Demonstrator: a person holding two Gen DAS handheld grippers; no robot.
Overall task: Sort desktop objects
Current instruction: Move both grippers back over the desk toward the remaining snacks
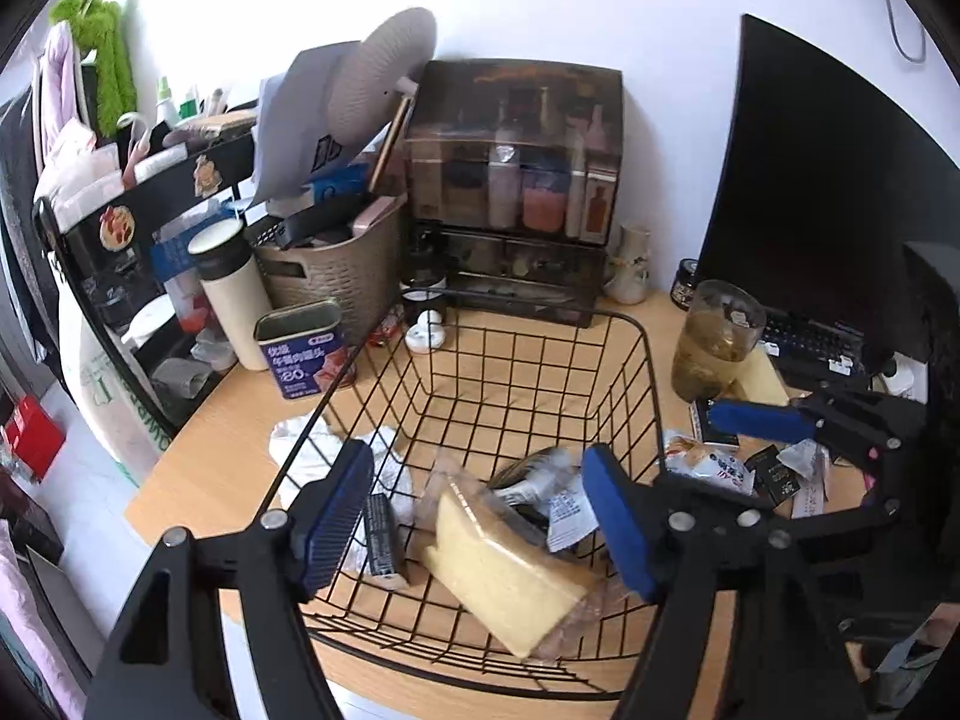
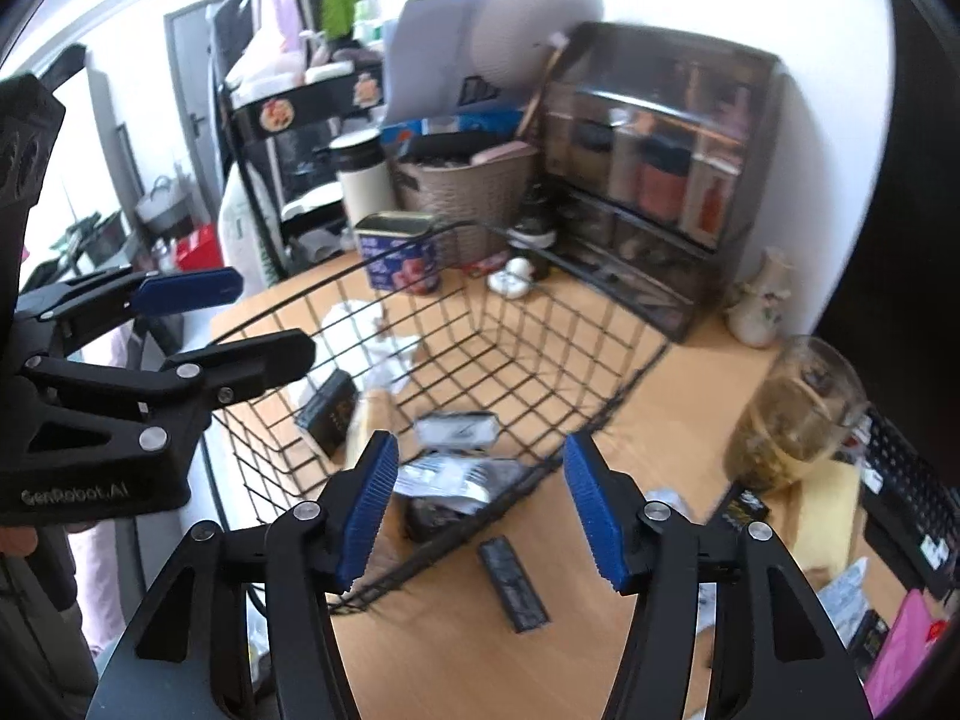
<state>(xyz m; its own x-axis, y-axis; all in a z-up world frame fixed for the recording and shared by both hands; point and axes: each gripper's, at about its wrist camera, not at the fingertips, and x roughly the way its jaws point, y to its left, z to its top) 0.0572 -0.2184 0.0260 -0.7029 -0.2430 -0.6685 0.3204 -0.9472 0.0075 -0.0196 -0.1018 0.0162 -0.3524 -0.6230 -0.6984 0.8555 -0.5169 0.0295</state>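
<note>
Left wrist view: both grippers released over the wire basket (image 1: 528, 360) on the wooden desk (image 1: 198, 480).
Left gripper (image 1: 480, 516) hangs spread above a wrapped yellow sponge (image 1: 504, 570) in the basket's near end. Right gripper (image 2: 480, 510), fingers apart and empty, hovers over a small black packet (image 2: 513, 585) lying on the desk just outside the basket's near rim.

light: daylight is flooding both views, blowing the white wall (image 1: 600, 12) out to near-white | shadows: staying soft and faint on the desk (image 2: 456, 648) | blur: left wrist view is reading sharp; right wrist view is smearing across the organizer (image 2: 654, 132) and glass jar (image 2: 792, 414) | distortion: fisheye is bending the edges, black vignette is filling corners
</note>
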